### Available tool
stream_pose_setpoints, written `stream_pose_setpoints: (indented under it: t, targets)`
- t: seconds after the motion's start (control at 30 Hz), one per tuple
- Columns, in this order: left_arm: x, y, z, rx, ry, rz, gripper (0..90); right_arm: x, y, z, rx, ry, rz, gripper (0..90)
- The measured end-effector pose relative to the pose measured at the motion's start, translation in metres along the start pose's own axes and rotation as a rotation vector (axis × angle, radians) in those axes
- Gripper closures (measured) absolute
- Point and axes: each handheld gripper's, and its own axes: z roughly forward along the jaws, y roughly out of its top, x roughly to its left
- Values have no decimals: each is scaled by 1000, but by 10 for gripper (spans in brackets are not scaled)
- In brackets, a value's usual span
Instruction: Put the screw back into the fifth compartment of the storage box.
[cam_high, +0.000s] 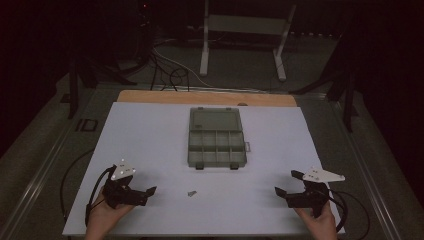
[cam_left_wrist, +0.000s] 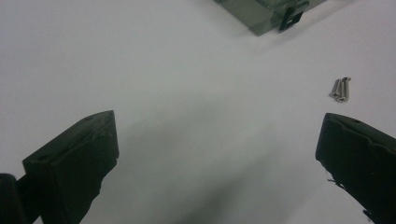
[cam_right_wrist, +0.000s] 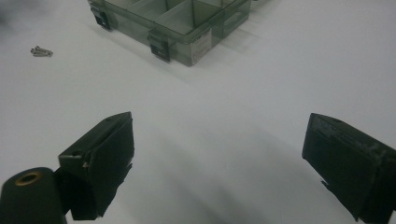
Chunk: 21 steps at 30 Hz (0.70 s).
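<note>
A clear grey compartment box (cam_high: 216, 138) lies open in the middle of the white board (cam_high: 150, 135), its lid folded back toward the far side. Two small metal screws (cam_high: 191, 192) lie together on the board in front of the box; they also appear as screws (cam_left_wrist: 340, 89) and screws (cam_right_wrist: 41, 51) in the gripper views. My left gripper (cam_high: 142, 186) rests at the near left, open, nothing between its jaws. My right gripper (cam_high: 289, 183) rests at the near right, also open and empty. The box corner (cam_left_wrist: 271, 14) and box front (cam_right_wrist: 187, 28) lie beyond the jaws.
A white metal stand (cam_high: 245, 35) and several cables (cam_high: 170, 70) sit on the floor behind the table. A wooden strip (cam_high: 205, 97) edges the board's far side. Bare white board stretches between the grippers and the box.
</note>
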Motion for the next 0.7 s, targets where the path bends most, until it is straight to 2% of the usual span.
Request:
stream_pose_setpoints:
  t: [0.33,0.7]
  targets:
    - [-1,0,0,4,0,10,2,-1,0,1,9,-2,-5,89]
    - [-6,2,-2,6,-34,13,2,3,1,-1,5,0,-9,89]
